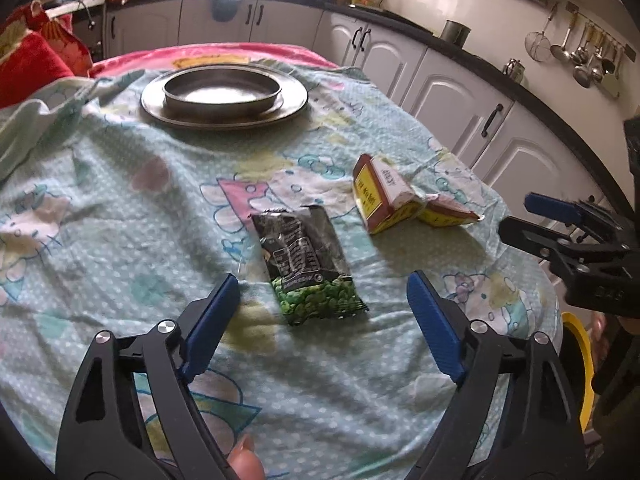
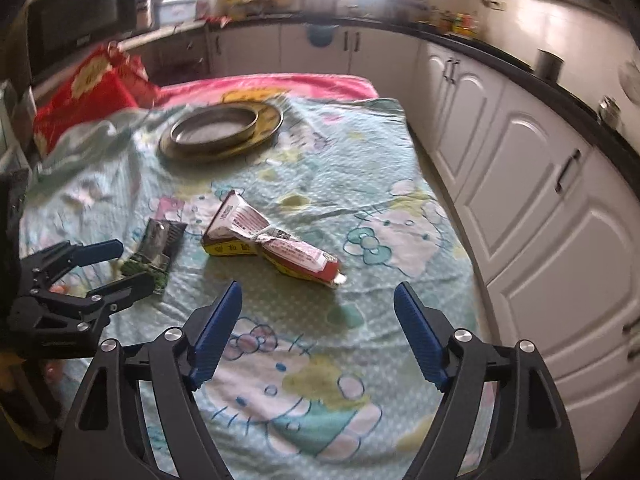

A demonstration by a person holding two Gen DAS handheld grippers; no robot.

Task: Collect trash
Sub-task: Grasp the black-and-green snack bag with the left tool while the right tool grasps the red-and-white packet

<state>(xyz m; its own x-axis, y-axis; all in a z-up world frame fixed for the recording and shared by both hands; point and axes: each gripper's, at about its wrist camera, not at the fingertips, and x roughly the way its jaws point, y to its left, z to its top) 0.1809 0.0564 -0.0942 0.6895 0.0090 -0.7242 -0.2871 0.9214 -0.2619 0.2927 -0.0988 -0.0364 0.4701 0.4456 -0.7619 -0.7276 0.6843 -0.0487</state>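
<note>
A black and green snack wrapper [image 1: 310, 266] lies flat on the patterned tablecloth, just beyond my left gripper [image 1: 322, 294], whose blue pads stand open on either side of its near end without touching it. A crushed red and yellow carton [image 1: 390, 196] lies to its right. In the right wrist view the same carton [image 2: 266, 238] lies twisted ahead of my right gripper [image 2: 318, 300], which is open with nothing between its pads. The wrapper [image 2: 154, 250] shows at left there, next to the left gripper [image 2: 116, 270]. The right gripper [image 1: 538, 216] also enters the left wrist view at the right edge.
A steel bowl on a steel plate [image 1: 224, 98] sits at the table's far end. A red bag [image 2: 86, 100] stands at the far left. White kitchen cabinets [image 2: 520, 168] run along the right, close to the table edge. A yellow rim [image 1: 580, 356] shows below the table's right side.
</note>
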